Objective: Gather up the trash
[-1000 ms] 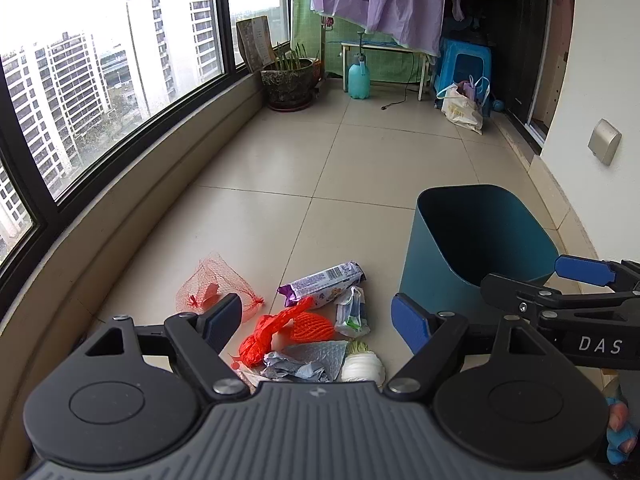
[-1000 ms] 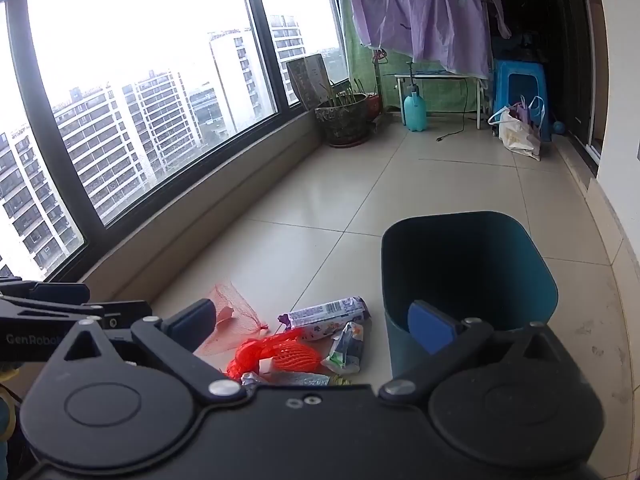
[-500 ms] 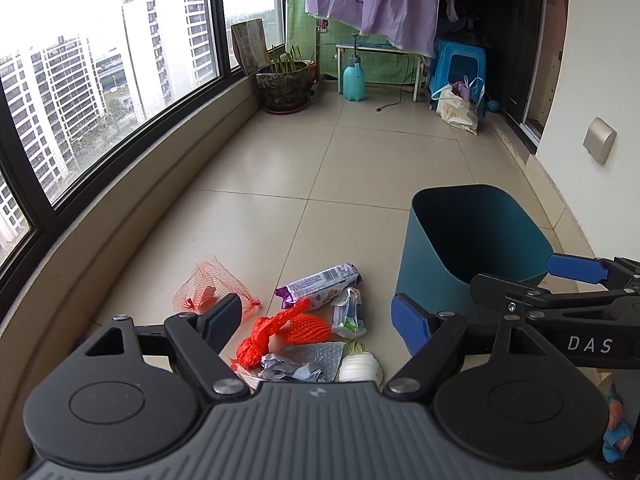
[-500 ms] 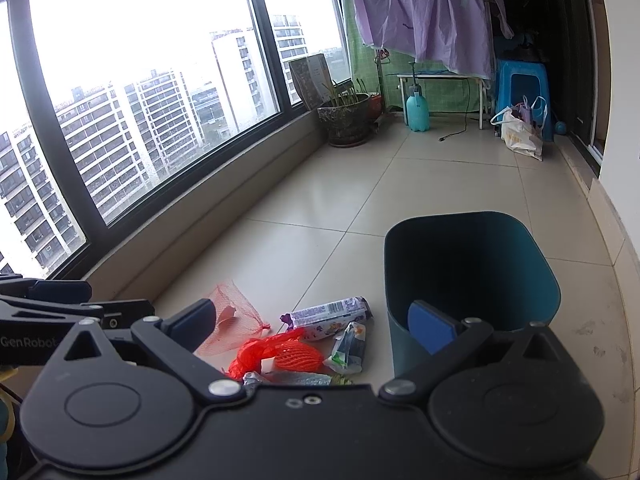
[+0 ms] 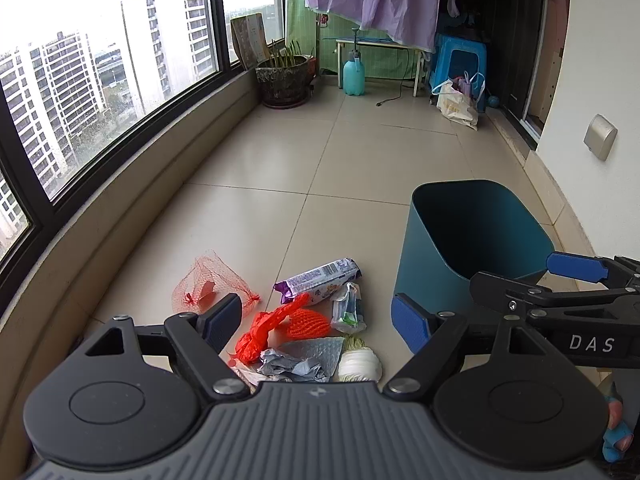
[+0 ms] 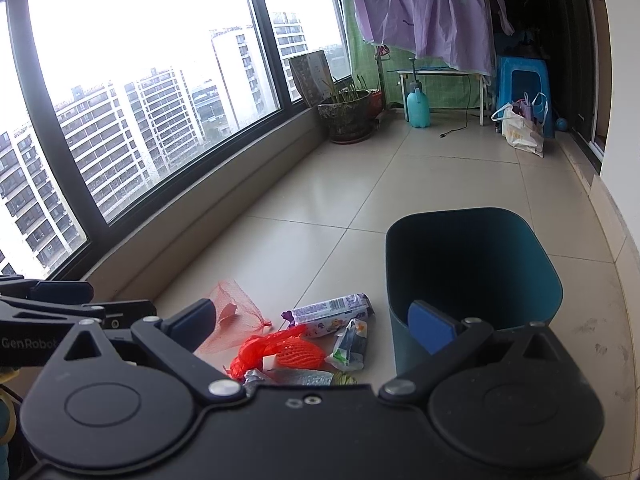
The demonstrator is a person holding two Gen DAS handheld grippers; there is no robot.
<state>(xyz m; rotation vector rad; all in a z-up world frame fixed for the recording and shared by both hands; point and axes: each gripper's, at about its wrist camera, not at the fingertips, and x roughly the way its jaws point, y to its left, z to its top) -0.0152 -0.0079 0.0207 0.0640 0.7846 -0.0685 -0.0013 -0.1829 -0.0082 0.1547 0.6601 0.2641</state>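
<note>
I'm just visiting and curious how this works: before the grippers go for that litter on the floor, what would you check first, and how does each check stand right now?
1. Left gripper open and holding nothing: ok.
2. Right gripper open and holding nothing: ok.
3. Teal bin upright, mouth unobstructed: ok.
4. Bin has room: ok as far as visible; the bottom is dark, so cannot tell fully.
5. Trash within sight: ok; the red mesh net, purple wrapper, orange foam net and white wad lie on the floor left of the bin.
6. Nearest pieces fully visible: not ok; the grey crumpled wrapper is partly hidden behind the gripper body.
</note>
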